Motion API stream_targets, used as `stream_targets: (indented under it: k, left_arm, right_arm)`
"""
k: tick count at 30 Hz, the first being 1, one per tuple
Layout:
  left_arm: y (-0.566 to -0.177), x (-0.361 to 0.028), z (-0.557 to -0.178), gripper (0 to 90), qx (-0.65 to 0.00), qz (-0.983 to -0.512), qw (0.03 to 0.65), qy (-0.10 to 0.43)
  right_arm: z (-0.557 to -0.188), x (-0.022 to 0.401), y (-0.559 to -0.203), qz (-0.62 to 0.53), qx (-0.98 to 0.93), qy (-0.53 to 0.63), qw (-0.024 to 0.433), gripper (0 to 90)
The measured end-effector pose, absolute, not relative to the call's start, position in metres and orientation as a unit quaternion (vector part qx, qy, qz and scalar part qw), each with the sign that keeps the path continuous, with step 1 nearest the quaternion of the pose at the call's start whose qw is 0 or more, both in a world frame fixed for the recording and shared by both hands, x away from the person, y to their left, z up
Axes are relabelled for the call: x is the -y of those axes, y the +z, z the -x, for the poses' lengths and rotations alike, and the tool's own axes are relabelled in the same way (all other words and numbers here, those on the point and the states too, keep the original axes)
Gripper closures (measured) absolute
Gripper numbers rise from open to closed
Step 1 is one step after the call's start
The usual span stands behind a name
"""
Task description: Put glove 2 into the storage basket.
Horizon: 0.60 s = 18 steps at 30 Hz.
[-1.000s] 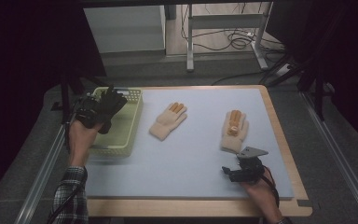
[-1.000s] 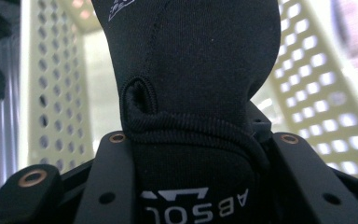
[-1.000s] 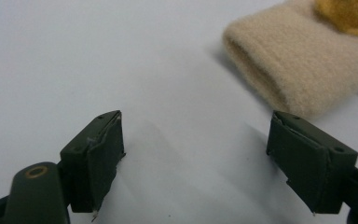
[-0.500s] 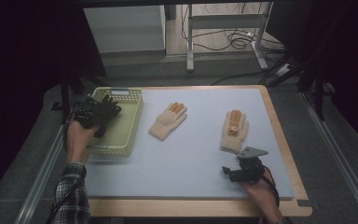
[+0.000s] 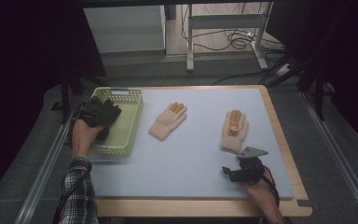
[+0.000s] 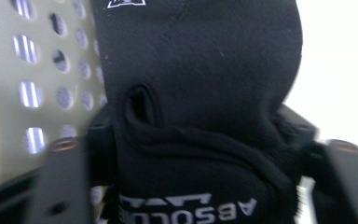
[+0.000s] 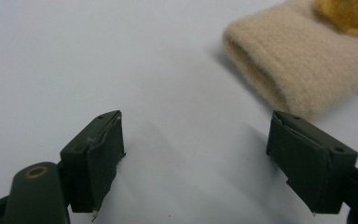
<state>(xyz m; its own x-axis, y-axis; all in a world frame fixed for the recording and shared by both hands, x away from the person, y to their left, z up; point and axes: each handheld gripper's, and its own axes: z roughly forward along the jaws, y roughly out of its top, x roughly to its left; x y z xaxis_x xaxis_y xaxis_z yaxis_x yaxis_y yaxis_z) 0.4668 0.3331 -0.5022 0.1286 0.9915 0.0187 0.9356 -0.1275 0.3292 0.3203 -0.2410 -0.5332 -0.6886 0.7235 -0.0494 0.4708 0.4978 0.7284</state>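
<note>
A black glove with white lettering lies between the jaws of my left gripper, over the pale green perforated basket. These jaws have just been opening and now stand apart from the glove's sides. In the high view the left gripper is low over the basket's left part. My right gripper rests open just above the blue mat, with nothing between its pads. A cream glove's cuff lies just ahead of it, up and to the right. In the high view this glove sits beyond the right gripper.
A second cream glove with orange fingertips lies mid-mat, right of the basket. The blue mat covers a wooden-edged table. Metal rails run along both sides. Desk legs and cables stand beyond the far edge.
My left hand has come down toward the basket with the black glove. Its jaws have spread apart. The right hand has stayed still.
</note>
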Motion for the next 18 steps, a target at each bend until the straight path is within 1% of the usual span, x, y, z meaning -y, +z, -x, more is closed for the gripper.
stream_targets:
  k: [1, 3, 6, 12, 15, 18]
  left_arm:
    - [-0.502, -0.332, -0.467, 20.1, -0.648, -0.744, 0.120, 0.112]
    - [-0.500, -0.330, -0.466, 8.1, -0.646, -0.746, 0.115, 0.114]
    - [-0.494, -0.328, -0.461, 3.5, -0.638, -0.751, 0.122, 0.120]
    - [-0.480, -0.336, -0.448, 2.3, -0.628, -0.746, 0.181, 0.126]
    - [-0.482, -0.337, -0.445, 2.3, -0.623, -0.750, 0.181, 0.129]
    - [-0.487, -0.336, -0.444, 6.1, -0.615, -0.758, 0.175, 0.133]
  right_arm:
    - [-0.320, 0.241, -0.533, -0.353, -0.847, 0.356, 0.177, 18.4]
    - [-0.320, 0.241, -0.533, -0.353, -0.847, 0.356, 0.177, 18.4]
    - [-0.320, 0.241, -0.533, -0.353, -0.847, 0.356, 0.177, 18.4]
    - [-0.320, 0.241, -0.533, -0.353, -0.847, 0.356, 0.177, 18.4]
    - [-0.320, 0.241, -0.533, -0.353, -0.847, 0.356, 0.177, 18.4]
    - [-0.320, 0.241, -0.533, -0.353, -0.847, 0.356, 0.177, 18.4]
